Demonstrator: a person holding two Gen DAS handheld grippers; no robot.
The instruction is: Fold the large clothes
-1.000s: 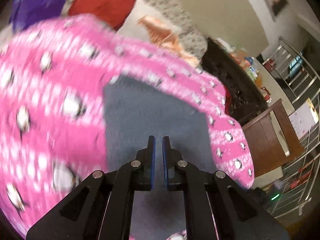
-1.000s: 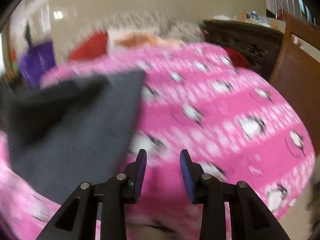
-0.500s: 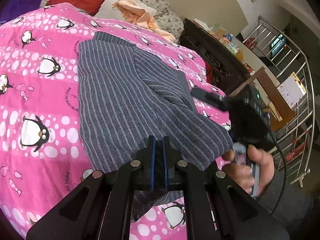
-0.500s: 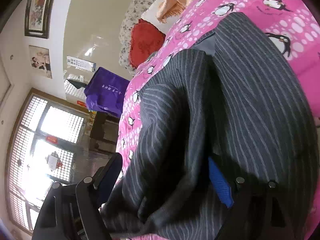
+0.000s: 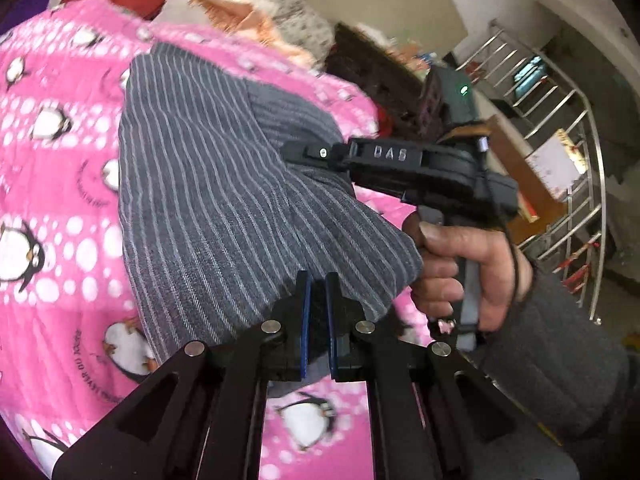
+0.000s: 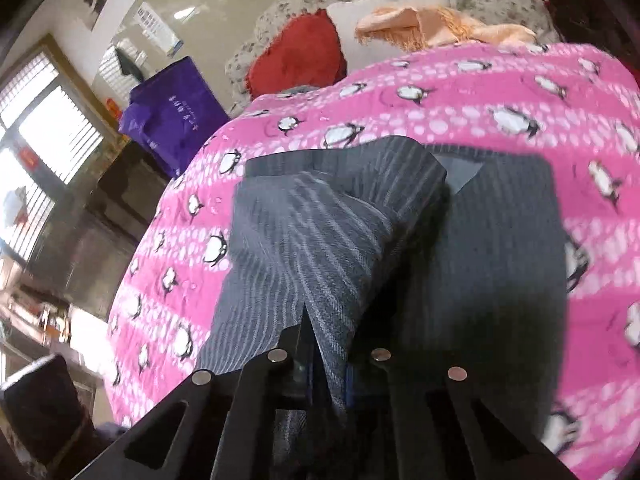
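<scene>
A grey striped garment [image 5: 208, 184] lies partly folded on a pink blanket with penguins [image 5: 52, 208] that covers the bed. The left gripper [image 5: 316, 304] has its blue-lined jaws drawn in to a narrow slit, and the near hem of the cloth is pinched between them; the rest of the garment spreads out ahead of the jaws and off to their left.

To the right of those jaws a hand [image 5: 472, 272] grasps the handle of the other tool. That right gripper [image 6: 320, 356] has just been closing, and now a fold of the same striped cloth runs down into the slit between its jaws, clamped there. From its own view, a raised ridge of fabric climbs straight ahead of the jaws, while a flatter, shadowed panel of the garment lies to their right.

Far beyond the jaws, at the head of the bed, sit a red cushion [image 6: 296, 56], a peach fringed cloth [image 6: 436, 28] draped over a pale pillow, and a flowered cover behind them. A purple bag [image 6: 172, 116] stands off the bed to the left, near a bright window [image 6: 40, 152].
</scene>
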